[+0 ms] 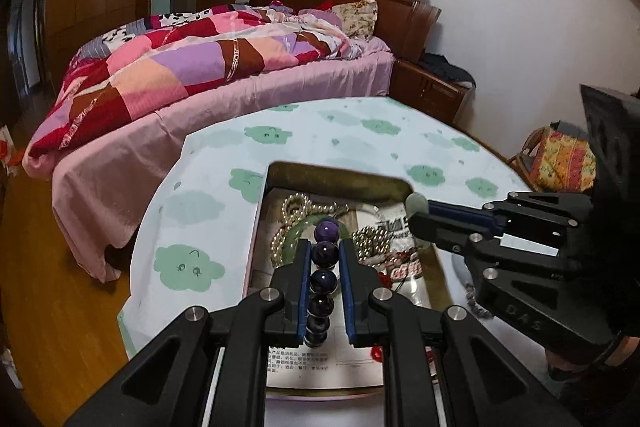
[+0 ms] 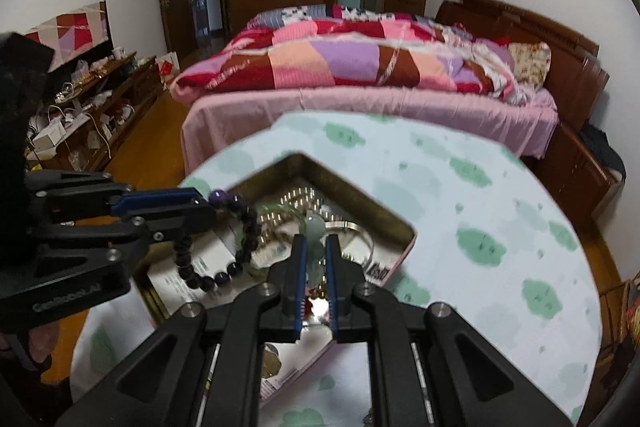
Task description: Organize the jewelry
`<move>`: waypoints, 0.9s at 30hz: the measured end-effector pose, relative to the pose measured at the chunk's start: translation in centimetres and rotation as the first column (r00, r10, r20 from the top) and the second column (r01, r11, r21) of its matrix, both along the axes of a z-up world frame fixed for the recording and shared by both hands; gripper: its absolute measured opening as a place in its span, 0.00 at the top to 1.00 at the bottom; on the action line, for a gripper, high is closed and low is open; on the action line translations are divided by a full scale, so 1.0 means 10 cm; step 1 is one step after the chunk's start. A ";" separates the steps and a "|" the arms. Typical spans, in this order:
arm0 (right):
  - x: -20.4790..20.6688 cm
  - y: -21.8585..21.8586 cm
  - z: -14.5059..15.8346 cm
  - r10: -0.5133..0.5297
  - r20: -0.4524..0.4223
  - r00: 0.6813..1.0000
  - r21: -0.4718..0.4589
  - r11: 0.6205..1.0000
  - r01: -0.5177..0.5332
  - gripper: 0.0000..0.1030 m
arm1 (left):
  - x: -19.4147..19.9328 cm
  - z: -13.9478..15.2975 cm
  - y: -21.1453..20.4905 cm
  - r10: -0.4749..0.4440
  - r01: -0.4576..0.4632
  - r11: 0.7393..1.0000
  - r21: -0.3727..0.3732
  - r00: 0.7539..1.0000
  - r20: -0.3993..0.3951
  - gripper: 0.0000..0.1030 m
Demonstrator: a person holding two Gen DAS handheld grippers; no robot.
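We can't read the blurry print on the tin (image 1: 256, 223) lining, our own gripper bodies cover its near end, and the tangled jewelry pile (image 2: 288, 223) stays indistinct.

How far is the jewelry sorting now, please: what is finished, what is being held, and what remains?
Done: several pieces, including a pearl-like bead strand, already lie in the shallow metal tin. In hand: the left hand-held gripper is shut on a dark purple bead bracelet; the right hand-held gripper is shut on a pale green bead strand, both over the tin. Left: putting both down.
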State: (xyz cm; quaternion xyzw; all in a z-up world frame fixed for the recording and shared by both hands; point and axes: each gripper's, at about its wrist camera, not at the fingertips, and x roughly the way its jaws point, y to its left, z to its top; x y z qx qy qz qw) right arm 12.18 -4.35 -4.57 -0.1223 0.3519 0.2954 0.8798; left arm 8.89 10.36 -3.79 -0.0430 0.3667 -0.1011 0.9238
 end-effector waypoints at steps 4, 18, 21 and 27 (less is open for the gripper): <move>-0.02 0.01 -0.13 0.000 -0.030 1.000 -0.026 1.000 -0.001 0.89 | 0.00 -0.06 -0.04 -0.001 0.001 1.000 0.015 1.000 -0.007 0.87; -0.07 -0.05 -0.22 -0.014 -0.057 0.998 -0.025 1.000 0.012 0.63 | -0.13 -0.08 0.03 0.073 -0.075 0.993 0.087 0.997 0.023 0.33; -0.15 -0.16 -0.16 -0.023 -0.048 0.999 -0.004 1.000 0.023 0.61 | -0.16 -0.09 0.07 0.095 -0.097 0.992 0.087 0.995 0.023 0.33; -0.29 -0.58 -0.06 -0.083 -0.034 0.996 0.035 0.996 0.084 0.56 | -0.21 -0.10 -0.06 0.112 -0.115 0.985 0.128 0.993 0.030 0.33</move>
